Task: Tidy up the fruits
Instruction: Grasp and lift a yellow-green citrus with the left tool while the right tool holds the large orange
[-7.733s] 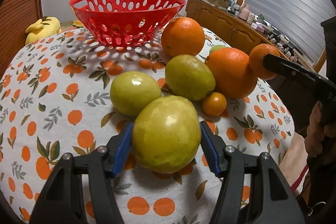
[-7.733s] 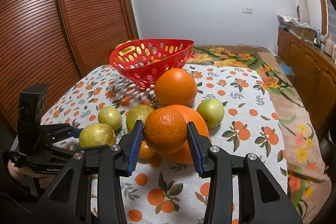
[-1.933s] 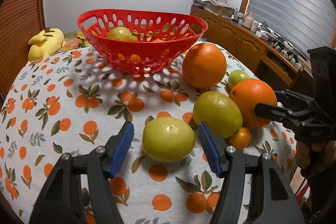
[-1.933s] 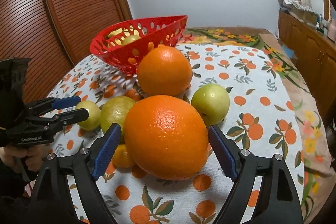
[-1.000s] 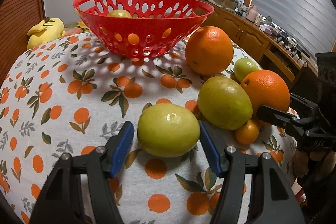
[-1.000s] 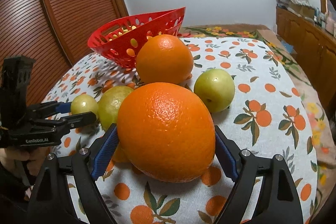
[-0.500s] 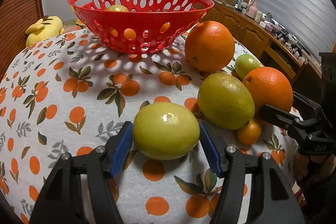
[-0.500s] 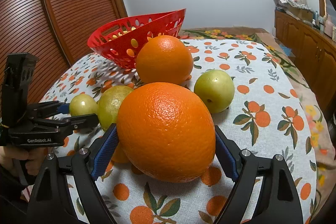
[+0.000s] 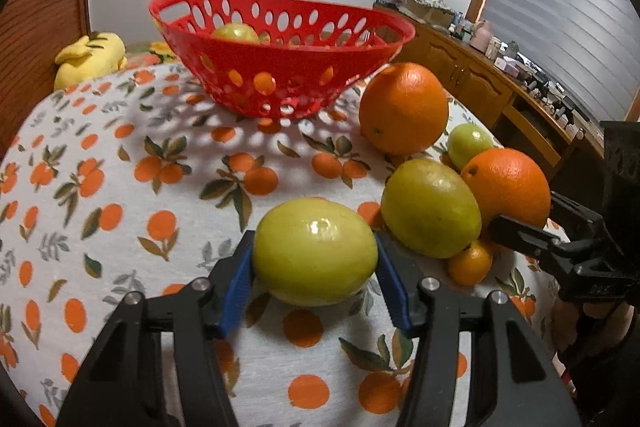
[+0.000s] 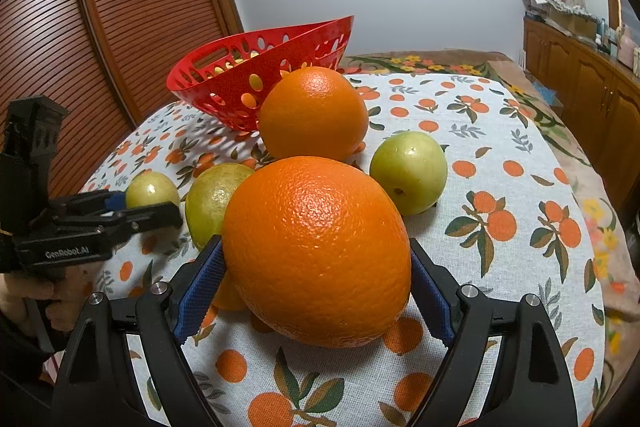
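My left gripper is closing its jaws on a yellow-green fruit that rests on the tablecloth, and both blue pads touch its sides. In the right wrist view that fruit shows small at the left. My right gripper holds a large orange between its pads, which touch both sides. The orange still sits on the cloth. A red basket stands at the back with a yellow-green fruit in it.
A second orange, a small green fruit, a bigger yellow-green fruit and a tiny tangerine crowd between the grippers. A yellow plush lies at the far left. Wooden cabinets line the right wall.
The left jaws have closed inward until the pads meet the yellow-green fruit. The right gripper and its orange have kept still.
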